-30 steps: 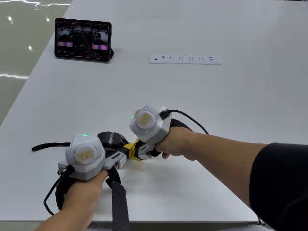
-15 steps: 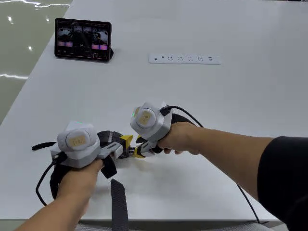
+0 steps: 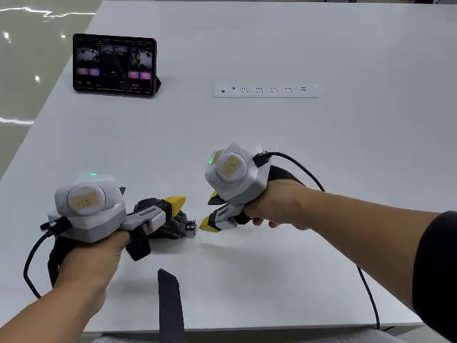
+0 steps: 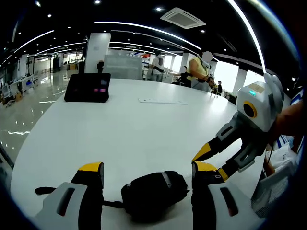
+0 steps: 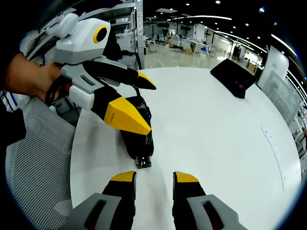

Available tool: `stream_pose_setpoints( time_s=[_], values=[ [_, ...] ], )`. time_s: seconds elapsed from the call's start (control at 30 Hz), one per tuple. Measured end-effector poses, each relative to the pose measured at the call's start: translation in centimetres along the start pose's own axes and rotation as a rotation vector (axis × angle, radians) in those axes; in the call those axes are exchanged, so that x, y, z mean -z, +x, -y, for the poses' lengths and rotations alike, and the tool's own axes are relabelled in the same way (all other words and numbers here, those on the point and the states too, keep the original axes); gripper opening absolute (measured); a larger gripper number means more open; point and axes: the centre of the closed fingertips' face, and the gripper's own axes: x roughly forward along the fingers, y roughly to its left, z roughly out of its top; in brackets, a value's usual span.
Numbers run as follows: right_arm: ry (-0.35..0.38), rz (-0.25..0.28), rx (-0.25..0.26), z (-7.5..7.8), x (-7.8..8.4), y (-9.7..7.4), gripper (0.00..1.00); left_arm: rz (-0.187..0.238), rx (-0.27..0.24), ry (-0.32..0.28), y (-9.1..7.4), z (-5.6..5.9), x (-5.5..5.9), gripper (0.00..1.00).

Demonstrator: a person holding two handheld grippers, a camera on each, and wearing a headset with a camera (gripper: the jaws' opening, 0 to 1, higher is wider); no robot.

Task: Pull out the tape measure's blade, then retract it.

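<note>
On the white table (image 3: 343,143), the black tape measure (image 5: 139,139) lies between the left gripper's (image 4: 146,170) wide-spread jaws. The right gripper view shows the right gripper (image 5: 154,178) slightly parted and empty, just short of the blade hook (image 5: 143,163).

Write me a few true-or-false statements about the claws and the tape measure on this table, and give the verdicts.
1. The left claw straddles the tape measure, one jaw on each side. True.
2. The right claw is shut on the blade's tip. False: its jaws stand apart, and the tip lies just ahead of them.
3. A tablet stands at the table's far left, screen lit. True.
4. The power strip lies between the two claws. False: it lies far up the table, right of the tablet.
5. The blade is drawn far out across the table. False: just its tip sticks out of the case.
</note>
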Motion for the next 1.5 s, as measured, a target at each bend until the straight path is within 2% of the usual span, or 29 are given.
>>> stream_pose_setpoints(
  time_s=[0.13,0.27,0.47,0.67,0.83,1.1,1.2,1.27,1.3,1.33,1.43,1.5],
  values=[
    [0.039,0.031,0.007,-0.5,0.6,-0.7,0.29,-0.007,0.042,0.041,-0.1,0.5,-0.1,0.78],
    [0.073,0.056,0.025,-0.5,1.2,-1.5,0.31,-0.022,0.073,0.056,-0.4,0.6,0.2,0.83],
    [0.134,0.100,0.056,-0.1,2.4,-3.3,0.35,-0.043,0.116,0.072,-0.8,0.2,0.6,0.94],
    [0.190,0.116,0.098,0.9,4.2,-5.2,0.38,-0.060,0.145,0.090,-1.5,-0.7,1.2,0.99],
    [0.221,0.133,0.120,1.2,5.3,-6.5,0.40,-0.067,0.189,0.108,-2.3,-0.9,1.5,0.99],
    [0.215,0.122,0.136,0.6,8.0,-8.2,0.45,-0.118,0.268,0.155,-3.5,-0.7,2.8,0.99],
    [0.220,0.133,0.137,0.4,9.1,-8.8,0.46,-0.130,0.299,0.219,-4.0,-0.5,3.2,0.99],
    [0.219,0.134,0.142,0.4,9.8,-9.1,0.49,-0.148,0.282,0.263,-4.1,-1.0,3.5,0.99],
    [0.218,0.137,0.146,0.4,10.3,-9.4,0.50,-0.171,0.275,0.293,-4.2,-1.3,3.9,0.99],
    [0.216,0.138,0.150,0.4,10.6,-9.6,0.51,-0.165,0.287,0.281,-4.2,-1.1,3.8,0.99],
    [0.215,0.145,0.161,0.6,11.9,-10.6,0.54,-0.154,0.284,0.254,-4.6,-1.8,3.5,0.99],
    [0.219,0.166,0.157,0.4,12.2,-11.2,0.56,-0.149,0.285,0.248,-4.7,-2.2,3.4,0.99]
  ],
)
